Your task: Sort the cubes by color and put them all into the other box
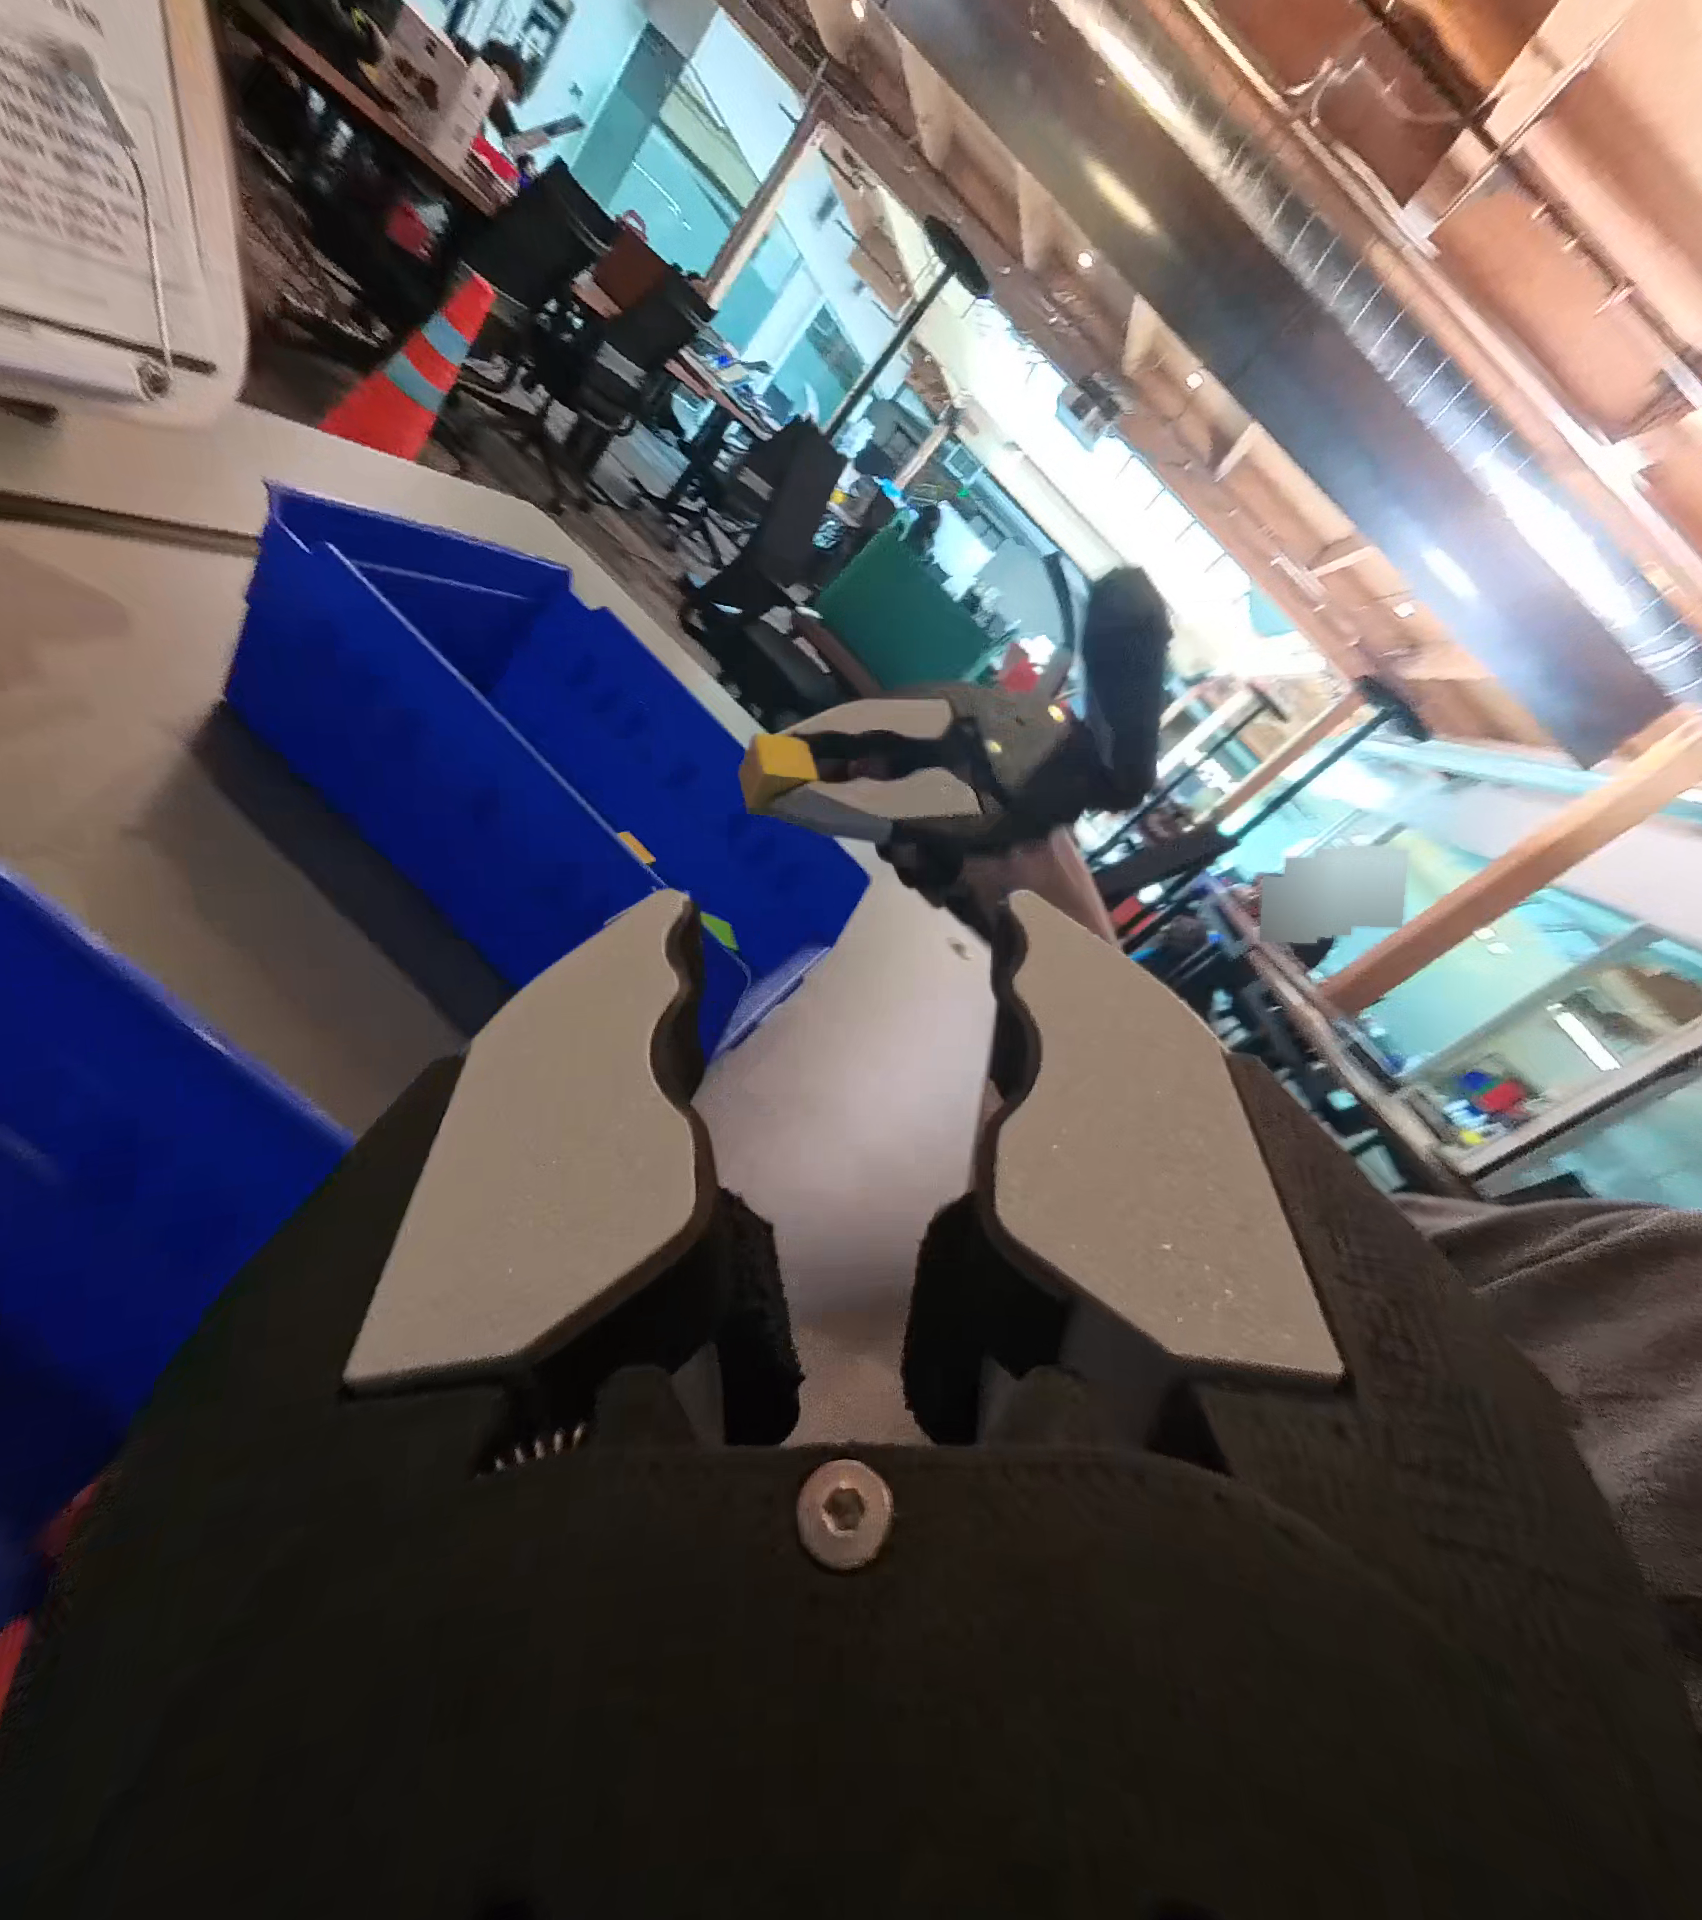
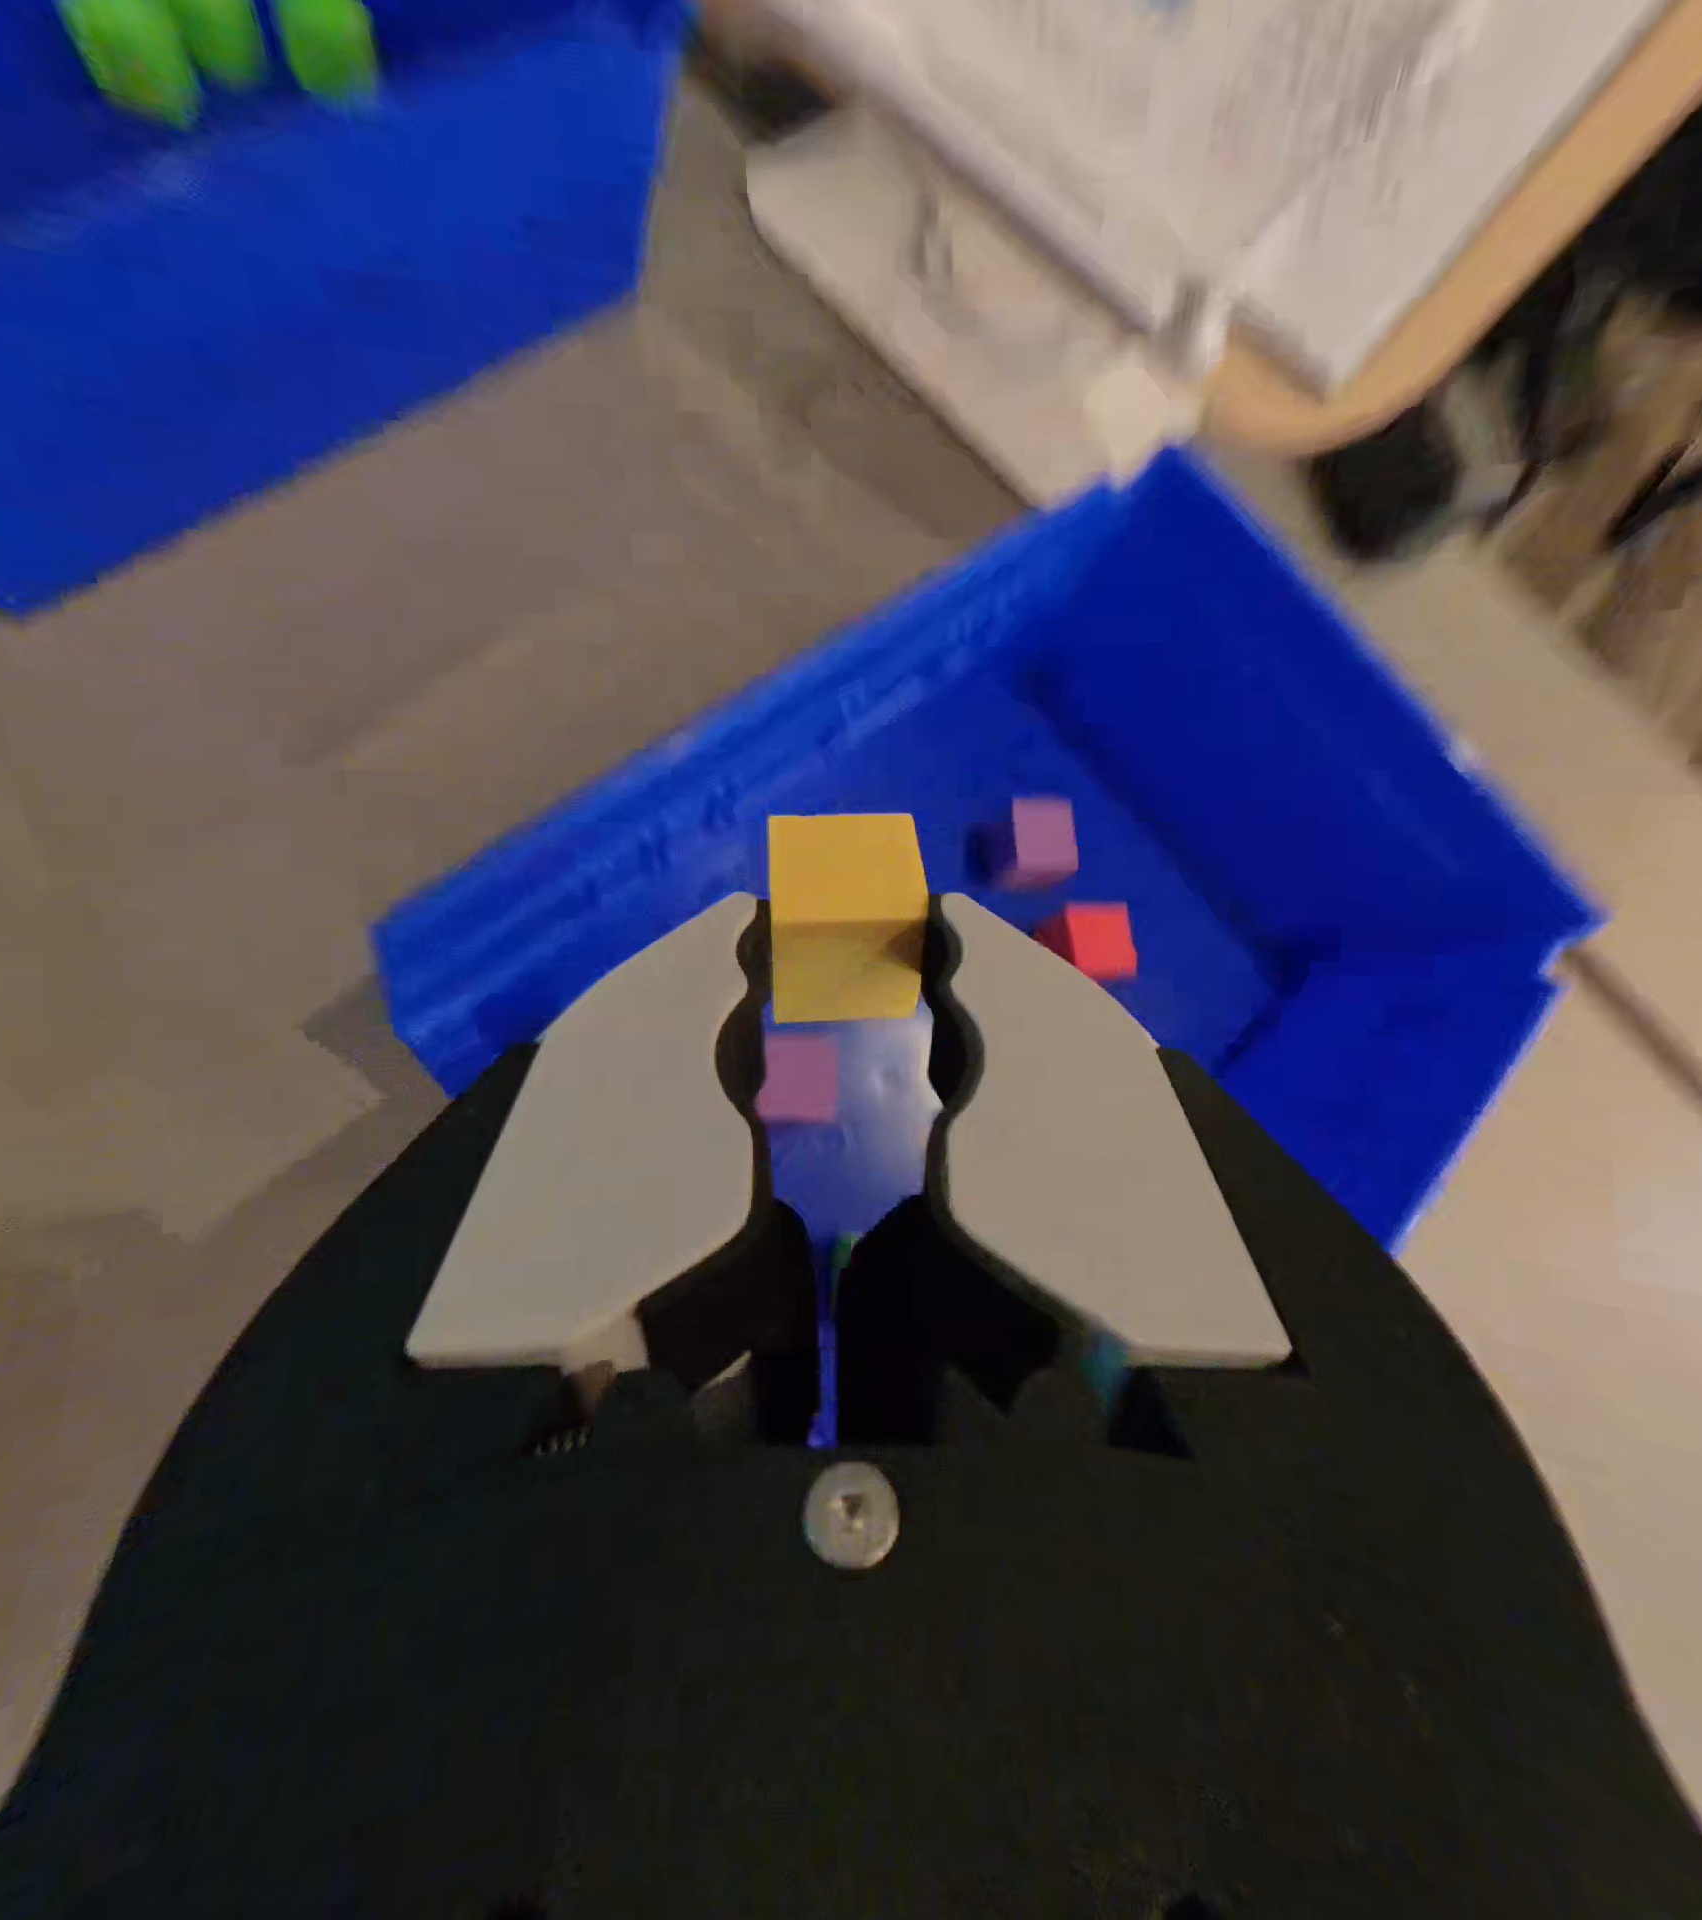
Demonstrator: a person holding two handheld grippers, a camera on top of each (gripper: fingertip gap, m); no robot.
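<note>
Right tool grips yellow cube over blue bin; left tool gapes.

Window glare, fisheye edges (motion blur throughout)

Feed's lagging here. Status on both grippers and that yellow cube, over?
Right gripper shut on yellow cube, above blue bin holding purple cubes and red cube. Left gripper open, empty. Nothing between cube and bin.
</note>
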